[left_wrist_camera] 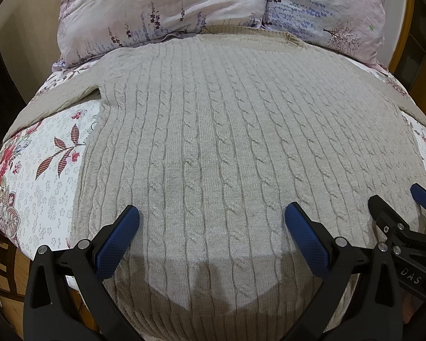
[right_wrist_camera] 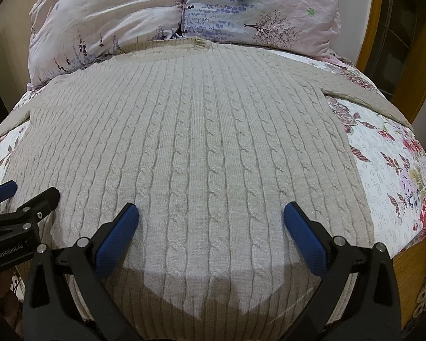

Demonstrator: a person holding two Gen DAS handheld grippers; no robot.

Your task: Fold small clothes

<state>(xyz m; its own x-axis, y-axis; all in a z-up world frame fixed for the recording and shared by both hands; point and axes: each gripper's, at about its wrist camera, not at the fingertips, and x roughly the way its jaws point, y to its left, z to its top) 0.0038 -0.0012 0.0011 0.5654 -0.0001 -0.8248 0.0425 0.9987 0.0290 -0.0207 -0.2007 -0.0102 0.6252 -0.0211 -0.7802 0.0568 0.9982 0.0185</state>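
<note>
Nearest the lens, the left gripper [left_wrist_camera: 211, 221] hangs over the sweater's lower body with fingers spread wide, holding nothing; the right gripper [right_wrist_camera: 211, 221] does likewise, fingers equally spread and empty. The beige cable-knit sweater [left_wrist_camera: 213, 130] lies flat, filling the centre of both views, on the floral bedsheet [left_wrist_camera: 42, 170]. The left sleeve [left_wrist_camera: 59, 99] runs off at left of frame, the right sleeve [right_wrist_camera: 363, 99] at right. The collar [right_wrist_camera: 196, 44] touches the pillows [right_wrist_camera: 241, 8] at the top. Judgement: folding not begun; each gripper should pinch one sleeve or side edge, through both layers, and fold inward evenly, keeping the cables straight.
</note>
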